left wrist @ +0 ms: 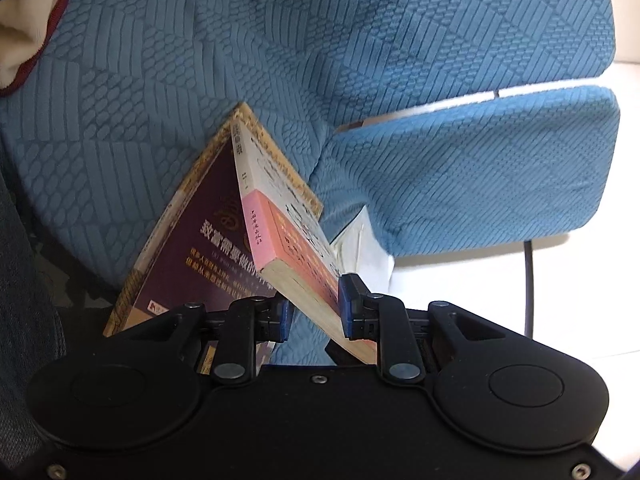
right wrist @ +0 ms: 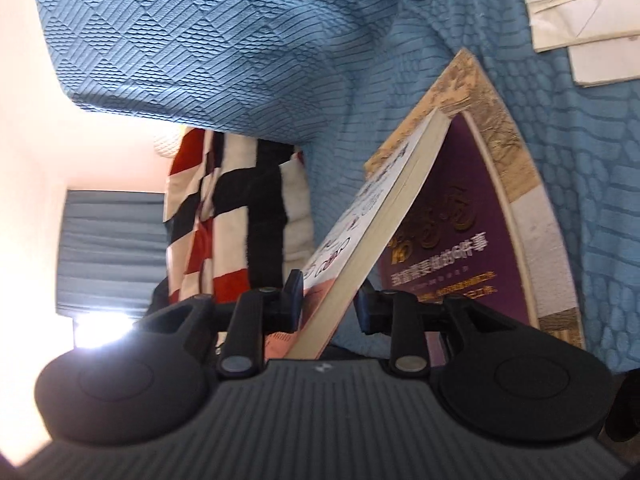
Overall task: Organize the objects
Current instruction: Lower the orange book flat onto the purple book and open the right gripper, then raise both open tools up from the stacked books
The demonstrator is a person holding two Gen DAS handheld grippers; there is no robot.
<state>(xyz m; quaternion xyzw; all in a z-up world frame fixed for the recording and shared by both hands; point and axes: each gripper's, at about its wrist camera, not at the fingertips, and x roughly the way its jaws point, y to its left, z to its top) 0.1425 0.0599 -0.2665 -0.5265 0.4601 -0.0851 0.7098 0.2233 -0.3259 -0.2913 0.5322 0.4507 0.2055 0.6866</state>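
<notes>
Left wrist view: purple book (left wrist: pixel 192 256) lies flat on the blue sofa (left wrist: pixel 280 60), and the left gripper (left wrist: pixel 313 308) pinches the pink book (left wrist: pixel 280 224), tilted on edge above it, likely to be stacked. White paper (left wrist: pixel 362 248) sits just right, then open seat up to the cushion edge. Right wrist view: a checked blanket (right wrist: pixel 232 216) hangs left, well clear. The right gripper (right wrist: pixel 329 306) has the same book between its jaws; the right pad seems just off the pages, so I judge that grip loosening.
</notes>
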